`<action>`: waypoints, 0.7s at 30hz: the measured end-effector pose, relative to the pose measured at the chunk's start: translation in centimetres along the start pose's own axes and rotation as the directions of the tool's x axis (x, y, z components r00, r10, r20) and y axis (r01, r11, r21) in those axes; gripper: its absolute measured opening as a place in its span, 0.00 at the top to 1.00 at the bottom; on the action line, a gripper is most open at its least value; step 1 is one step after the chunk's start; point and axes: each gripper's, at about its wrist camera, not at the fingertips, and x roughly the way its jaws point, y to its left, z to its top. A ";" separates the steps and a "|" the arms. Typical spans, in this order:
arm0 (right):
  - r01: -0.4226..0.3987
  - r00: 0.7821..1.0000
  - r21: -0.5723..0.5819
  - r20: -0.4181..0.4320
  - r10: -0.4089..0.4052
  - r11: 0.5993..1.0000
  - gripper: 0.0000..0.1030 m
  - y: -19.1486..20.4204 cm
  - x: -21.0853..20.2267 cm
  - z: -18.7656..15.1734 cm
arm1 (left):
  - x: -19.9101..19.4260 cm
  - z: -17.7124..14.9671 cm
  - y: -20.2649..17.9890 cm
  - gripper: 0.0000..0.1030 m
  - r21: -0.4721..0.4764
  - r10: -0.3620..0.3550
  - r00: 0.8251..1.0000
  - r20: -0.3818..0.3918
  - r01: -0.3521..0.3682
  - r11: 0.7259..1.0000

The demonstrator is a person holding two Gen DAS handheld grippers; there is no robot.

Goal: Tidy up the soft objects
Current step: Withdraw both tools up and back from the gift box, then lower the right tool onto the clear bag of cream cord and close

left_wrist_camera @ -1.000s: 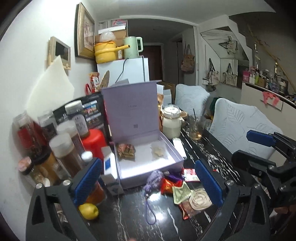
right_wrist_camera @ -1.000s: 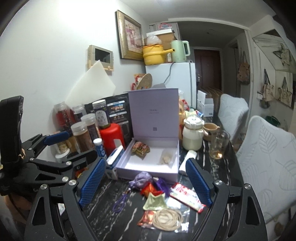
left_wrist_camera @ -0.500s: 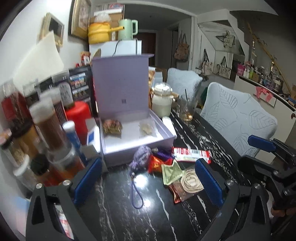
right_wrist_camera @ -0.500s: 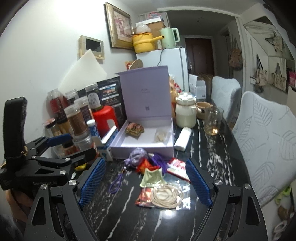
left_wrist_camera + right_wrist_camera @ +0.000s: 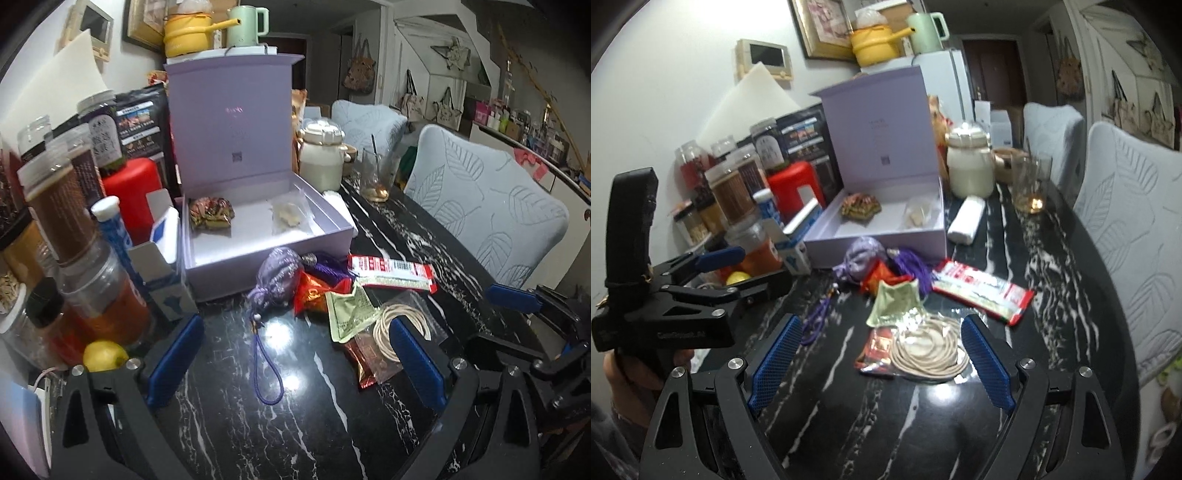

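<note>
A: Left wrist view: left gripper (image 5: 295, 354) fingers are spread wide, unloaded. A lavender drawstring pouch (image 5: 279, 278), crumpled, is seen just before the open box (image 5: 266, 236).

B: Right wrist view: right gripper (image 5: 881, 363) fingers are likewise spread wide; the pouch (image 5: 862, 258) is noted on the black marbled surface (image 5: 923, 424), touching the red packet (image 5: 881, 275).

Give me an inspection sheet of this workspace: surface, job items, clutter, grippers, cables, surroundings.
Surface: black marble-patterned table, glossy, with light glare.
Job's things: open lilac box holding a patterned pouch and a clear packet; in front of it lie a purple pouch, red sachet, green sachet, red-white wrapper and a bagged cord coil.
Clutter: spice jars, red container, lemon, white jar, glass.
Grippers: left gripper and right gripper both with jaws open, empty.
Cables: nothing seen.
Surroundings: leaf-patterned chairs, fridge.
</note>
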 end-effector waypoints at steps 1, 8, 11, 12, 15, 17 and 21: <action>0.003 1.000 0.005 -0.007 -0.003 1.000 0.14 -0.3 0.4 -0.2 | 0.3 -0.2 -0.2 0.01 0.000 -0.007 1.000 -0.006 0.007 1.000; 0.056 0.996 0.011 -0.077 -0.055 0.998 0.00 -1.5 2.8 -0.9 | 2.6 -1.2 -0.4 0.01 0.008 -0.014 0.998 -0.066 0.015 1.000; 0.073 0.993 0.013 -0.092 -0.072 0.997 0.00 -2.0 3.9 -1.2 | 3.1 -1.6 0.1 0.01 -0.003 -0.016 0.997 -0.077 0.016 1.000; 0.080 0.992 0.020 -0.103 -0.078 0.997 0.00 -2.2 4.4 -1.2 | 3.4 -1.6 0.3 0.01 -0.012 -0.021 0.996 -0.083 0.020 1.000; 0.073 0.988 0.054 -0.139 -0.065 0.996 0.00 -3.0 5.8 -1.2 | 4.0 -1.9 0.9 0.01 -0.033 -0.019 0.995 -0.099 0.016 0.999; 0.070 0.986 0.068 -0.159 -0.058 0.995 0.00 -3.3 6.7 -1.3 | 4.5 -2.1 1.2 0.01 -0.050 -0.023 0.994 -0.111 0.018 0.999; 0.065 0.985 0.099 -0.164 -0.049 0.993 0.00 -4.0 8.2 -1.3 | 5.1 -2.4 1.7 0.01 -0.072 -0.029 0.992 -0.126 0.020 0.997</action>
